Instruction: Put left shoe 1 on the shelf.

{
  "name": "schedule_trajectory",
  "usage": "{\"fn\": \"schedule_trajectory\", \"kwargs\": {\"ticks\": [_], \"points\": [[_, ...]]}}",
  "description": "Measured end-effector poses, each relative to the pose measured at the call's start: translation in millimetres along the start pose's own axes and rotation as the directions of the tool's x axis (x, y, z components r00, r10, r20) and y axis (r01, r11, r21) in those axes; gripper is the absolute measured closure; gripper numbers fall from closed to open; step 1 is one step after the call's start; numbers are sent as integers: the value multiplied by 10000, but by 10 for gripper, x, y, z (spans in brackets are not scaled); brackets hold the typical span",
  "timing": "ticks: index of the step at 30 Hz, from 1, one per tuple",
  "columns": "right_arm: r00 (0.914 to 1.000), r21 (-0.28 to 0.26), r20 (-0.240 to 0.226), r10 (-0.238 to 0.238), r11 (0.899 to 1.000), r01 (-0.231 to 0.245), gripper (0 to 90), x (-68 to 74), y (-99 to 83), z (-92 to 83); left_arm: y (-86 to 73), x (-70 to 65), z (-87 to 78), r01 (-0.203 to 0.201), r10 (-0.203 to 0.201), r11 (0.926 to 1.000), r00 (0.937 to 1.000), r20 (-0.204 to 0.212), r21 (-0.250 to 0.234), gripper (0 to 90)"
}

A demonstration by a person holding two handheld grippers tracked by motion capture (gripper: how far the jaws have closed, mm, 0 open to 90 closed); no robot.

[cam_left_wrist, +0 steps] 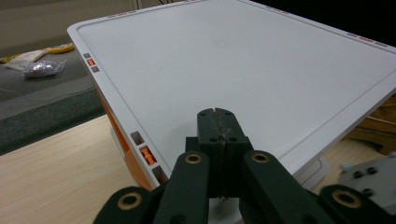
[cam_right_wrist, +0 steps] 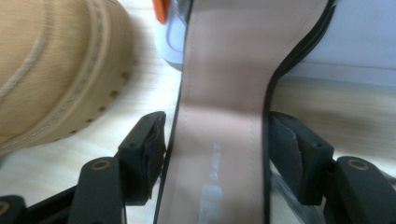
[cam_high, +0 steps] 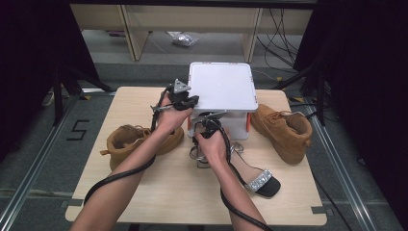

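The right gripper [cam_right_wrist: 215, 154] is straddling the sandal's [cam_right_wrist: 224, 93] narrow insole, its parted jaws flanking the edges, while the clenched left gripper [cam_left_wrist: 218, 122] is hovering over the white box lid [cam_left_wrist: 243, 70].

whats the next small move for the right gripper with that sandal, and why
Probably close the right gripper onto the black high-heeled sandal with the pink insole. Its jaws stand either side of the insole's narrow waist, a thin gap showing on at least one side, so the sandal isn't yet firmly held. The left gripper, jaws shut, rests over the lid of the white plastic box with orange clips, which looks closed.
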State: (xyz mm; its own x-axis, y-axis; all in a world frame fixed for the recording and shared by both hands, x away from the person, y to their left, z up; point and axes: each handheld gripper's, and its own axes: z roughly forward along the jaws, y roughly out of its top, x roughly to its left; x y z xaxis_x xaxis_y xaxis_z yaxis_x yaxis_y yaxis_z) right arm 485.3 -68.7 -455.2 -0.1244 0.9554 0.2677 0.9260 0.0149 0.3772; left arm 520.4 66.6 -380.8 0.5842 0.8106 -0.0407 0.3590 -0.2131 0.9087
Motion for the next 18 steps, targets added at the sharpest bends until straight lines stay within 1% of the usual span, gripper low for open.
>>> {"fn": "schedule_trajectory", "kwargs": {"ticks": [1, 3, 4, 5, 6, 7, 8, 9, 10, 13, 14, 15, 16, 17, 18], "points": [[9994, -47, -170, -295, 9996, 295, 383, 3, -21, -141, 1, 0, 0, 11, -11, 10000, 10000, 3, 10, 899], [9977, -173, -382, -558, 9983, 551, 419, 7, -53, -264, 4, -3, 1, 7, -7, 10000, 10000, -9, 21, 899], [9968, -222, -452, -657, 9977, 647, 456, -2, -82, -365, 5, -3, 1, 1, -1, 10000, 10000, -11, 29, 900], [9968, -222, -452, -657, 9977, 647, 456, -2, -82, -365, 5, -3, 1, 1, -1, 10000, 10000, -11, 29, 899], [9949, -368, -230, -983, 9946, 975, 579, -38, -134, -529, 5, -2, 1, 41, -41, 10000, 10000, 6, 27, 899], [9934, -371, -133, -1140, 9928, 1135, 609, -60, -155, -583, 7, -1, 2, 40, -40, 10000, 10000, 3, 39, 899], [9915, -376, -81, -1296, 9909, 1293, 658, -87, -185, -647, 9, -1, 2, 59, -59, 10000, 10000, 9, 54, 899], [9915, -376, -81, -1296, 9909, 1293, 658, -87, -185, -647, 9, -1, 2, 59, -59, 10000, 10000, 9, 54, 899], [9855, -188, 29, -1698, 9853, 1699, 723, -159, -266, -739, 12, 0, 3, 50, -50, 10000, 10000, 20, 63, 899], [9787, 141, -341, -2023, 9791, 2028, 777, -226, -401, -775, 9, 1, 3, 119, -119, 9999, 9999, 33, 48, 900], [9769, 187, -344, -2109, 9772, 2117, 792, -230, -469, -772, 8, 1, 3, 133, -133, 9999, 9999, 34, 41, 899], [9769, 187, -344, -2109, 9772, 2117, 792, -230, -469, -772, 8, 1, 3, 133, -133, 9999, 9999, 34, 41, 899], [9730, 134, -294, -2289, 9733, 2294, 804, -244, -517, -764, 9, 1, 3, 122, -122, 9999, 9999, 24, 44, 899], [9679, 65, -355, -2488, 9684, 2492, 820, -254, -565, -757, 9, 2, 3, 120, -120, 9999, 9999, 23, 44, 899], [9636, 124, -457, -2635, 9644, 2643, 843, -257, -645, -714, 9, 3, 2, 119, -119, 9999, 9999, 19, 50, 899]]}}
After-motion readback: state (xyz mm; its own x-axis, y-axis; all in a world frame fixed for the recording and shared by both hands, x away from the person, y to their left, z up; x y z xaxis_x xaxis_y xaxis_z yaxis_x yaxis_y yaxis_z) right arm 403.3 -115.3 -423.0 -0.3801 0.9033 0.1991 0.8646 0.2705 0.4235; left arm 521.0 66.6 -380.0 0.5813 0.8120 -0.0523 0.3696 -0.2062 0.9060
